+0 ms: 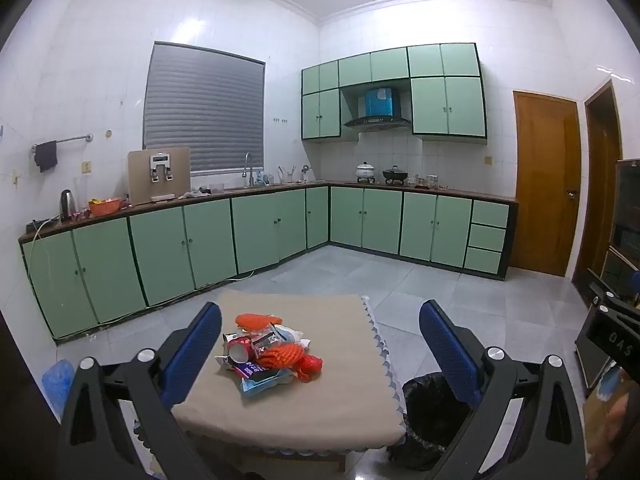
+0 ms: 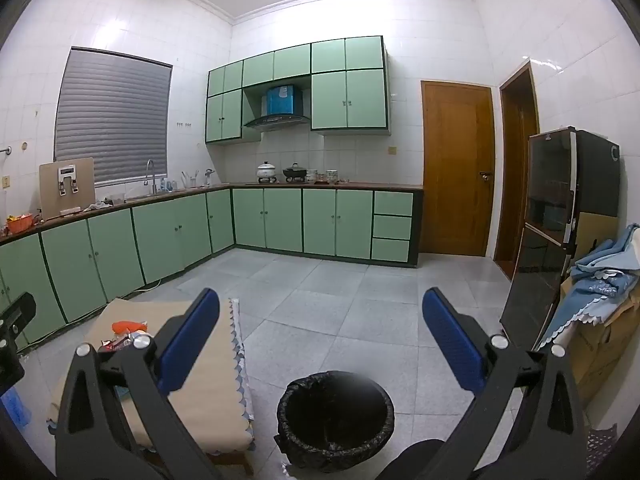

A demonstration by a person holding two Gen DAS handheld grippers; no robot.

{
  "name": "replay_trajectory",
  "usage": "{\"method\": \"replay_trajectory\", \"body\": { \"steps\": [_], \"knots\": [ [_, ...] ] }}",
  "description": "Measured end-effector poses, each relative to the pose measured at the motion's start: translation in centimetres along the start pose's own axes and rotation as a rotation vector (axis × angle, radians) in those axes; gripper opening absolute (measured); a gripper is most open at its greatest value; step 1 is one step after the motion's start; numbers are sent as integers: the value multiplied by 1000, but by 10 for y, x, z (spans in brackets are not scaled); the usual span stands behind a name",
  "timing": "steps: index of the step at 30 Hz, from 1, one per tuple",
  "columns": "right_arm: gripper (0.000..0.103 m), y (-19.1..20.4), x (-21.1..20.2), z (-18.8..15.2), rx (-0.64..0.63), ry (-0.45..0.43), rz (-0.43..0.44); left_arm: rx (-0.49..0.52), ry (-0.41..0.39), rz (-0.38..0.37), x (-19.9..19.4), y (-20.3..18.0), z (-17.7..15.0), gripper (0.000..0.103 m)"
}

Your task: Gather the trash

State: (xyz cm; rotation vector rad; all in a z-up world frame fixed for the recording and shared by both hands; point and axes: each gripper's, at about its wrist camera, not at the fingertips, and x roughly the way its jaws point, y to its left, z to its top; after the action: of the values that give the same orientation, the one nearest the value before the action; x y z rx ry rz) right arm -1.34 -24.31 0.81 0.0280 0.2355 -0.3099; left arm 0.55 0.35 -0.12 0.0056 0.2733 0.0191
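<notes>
On the low desk, covered by a beige cloth, a pile of trash is seen near the middle: orange netting, a red cup, wrappers and a blue packet. The left gripper is held above the desk with its jaws spread wide and nothing between them. The right gripper is held over the black-lined bin on the floor just beside the desk, jaws likewise wide apart and empty.

Home kitchen, green cabinets, sink faucet, range hood
</notes>
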Motion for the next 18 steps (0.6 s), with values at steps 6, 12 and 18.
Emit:
{"method": "replay_trajectory", "body": {
  "steps": [6,12,18],
  "knots": [
    [98,1,1,1,-7,0,-4,-5,7,-1,2,2,1,97],
    [98,-1,2,1,-5,5,-3,-2,14,-2,5,1,1,97],
    [98,1,1,0,-8,2,-4,-2,19,-1,6,1,0,97]
  ]
}}
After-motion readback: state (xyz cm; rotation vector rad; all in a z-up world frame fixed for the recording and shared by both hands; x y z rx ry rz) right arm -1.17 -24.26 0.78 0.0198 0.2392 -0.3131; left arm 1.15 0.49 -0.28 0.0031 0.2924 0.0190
